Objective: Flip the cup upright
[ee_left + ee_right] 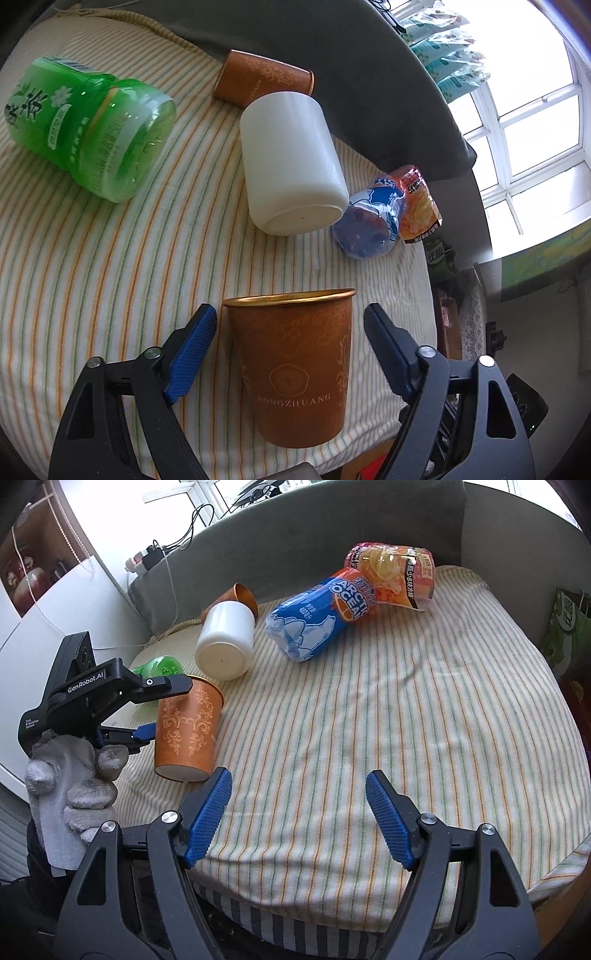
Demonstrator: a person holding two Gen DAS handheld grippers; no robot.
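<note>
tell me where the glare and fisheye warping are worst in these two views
Left wrist view: the window is blown out white and the striped cloth bows into curves. Right wrist view: the upper left is overexposed behind the cables, and the sofa back arches.

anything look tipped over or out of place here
Yes, most containers lie on their sides on the striped cloth: the white cup, a second brown cup behind it, the green bottle and the blue bottle. Only the brown cup between the left gripper's open jaws stands upright.
</note>
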